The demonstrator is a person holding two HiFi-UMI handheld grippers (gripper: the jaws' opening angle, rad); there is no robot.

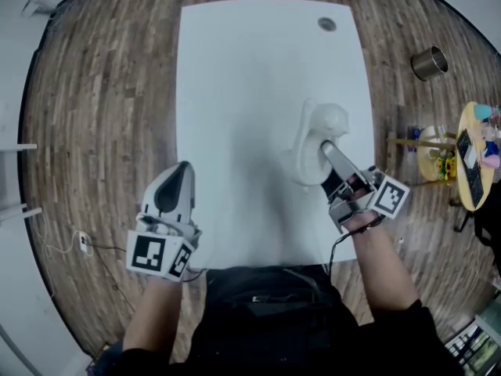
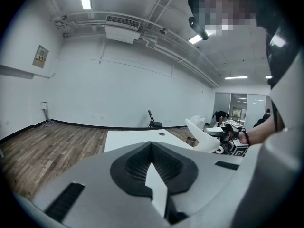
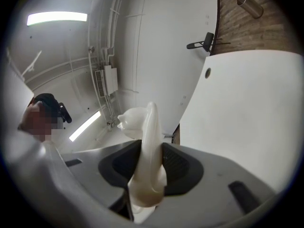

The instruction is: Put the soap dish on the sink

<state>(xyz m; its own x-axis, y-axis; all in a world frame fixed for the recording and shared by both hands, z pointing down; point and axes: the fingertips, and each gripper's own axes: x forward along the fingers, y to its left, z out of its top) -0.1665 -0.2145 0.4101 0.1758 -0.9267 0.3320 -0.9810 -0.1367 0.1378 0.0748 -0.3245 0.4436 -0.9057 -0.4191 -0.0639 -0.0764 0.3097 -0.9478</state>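
Observation:
The white soap dish (image 1: pixel 313 143), with a rounded animal-shaped end, is held on edge over the right part of the white table (image 1: pixel 250 77). My right gripper (image 1: pixel 329 153) is shut on its near edge. The right gripper view shows the soap dish (image 3: pixel 145 146) pinched between the dark pads of the right gripper (image 3: pixel 147 177). My left gripper (image 1: pixel 182 168) hangs at the table's left front edge, shut and holding nothing. In the left gripper view the left gripper (image 2: pixel 154 172) points along the table, with the soap dish (image 2: pixel 204 137) off to its right.
A small round hole (image 1: pixel 326 24) sits near the table's far right corner. On the wooden floor to the right stand a metal cup (image 1: pixel 429 63) and a round side table (image 1: pixel 468 159) with small items. A cable (image 1: pixel 78 243) lies on the floor at left.

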